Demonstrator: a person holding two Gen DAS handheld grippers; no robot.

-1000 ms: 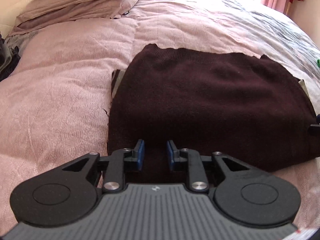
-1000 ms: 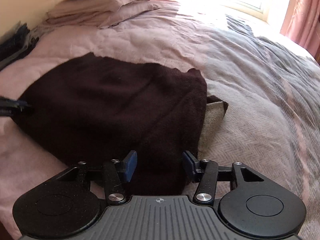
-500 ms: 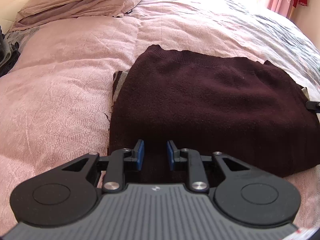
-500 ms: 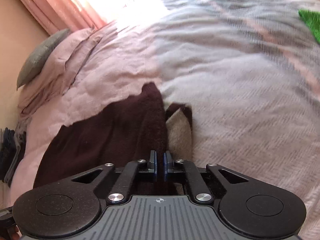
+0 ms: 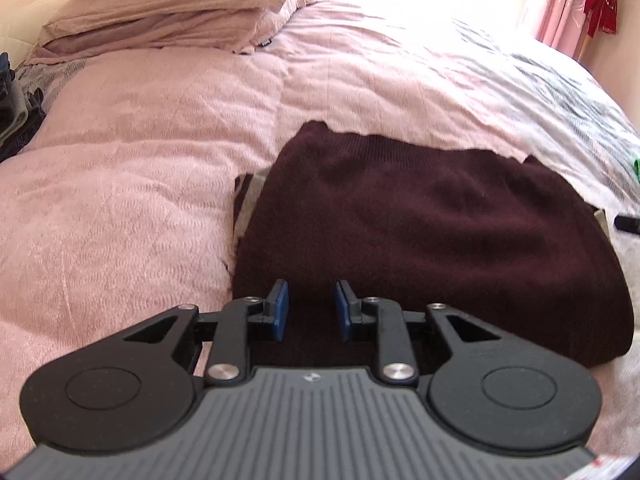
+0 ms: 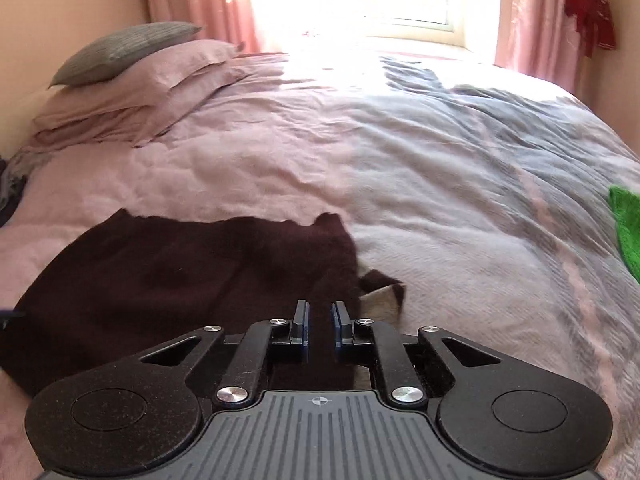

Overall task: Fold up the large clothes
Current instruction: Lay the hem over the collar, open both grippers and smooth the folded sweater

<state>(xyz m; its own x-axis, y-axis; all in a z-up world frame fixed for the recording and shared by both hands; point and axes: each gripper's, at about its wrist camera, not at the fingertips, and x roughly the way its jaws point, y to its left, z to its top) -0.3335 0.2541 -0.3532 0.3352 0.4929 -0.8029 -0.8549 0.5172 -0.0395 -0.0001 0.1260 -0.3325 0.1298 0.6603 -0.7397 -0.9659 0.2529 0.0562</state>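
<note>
A dark maroon sweater [image 5: 432, 236] lies folded flat on the pink bedcover [image 5: 120, 200], with a beige layer peeking out at its left edge. My left gripper [image 5: 310, 300] is open over the sweater's near left corner, with nothing between its blue pads. In the right wrist view the same sweater [image 6: 192, 280] fills the lower left, and a beige flap [image 6: 380, 300] sticks out at its right edge. My right gripper [image 6: 320, 318] hovers over that right edge, open by a narrow gap, with dark fabric below. Its tip [image 5: 626, 222] shows at the far right of the left wrist view.
Pink pillows [image 6: 132, 92] topped by a grey cushion [image 6: 120, 46] lie at the bed's head. A green cloth [image 6: 628, 228] lies at the right on the grey-striped cover. A red item [image 6: 590, 12] hangs by the curtains. Dark clothes [image 5: 12, 108] are piled at the left.
My right gripper went from wide open to fully shut, and now its fingers stand a little apart; its view swung back level. My left gripper stayed open and barely moved.
</note>
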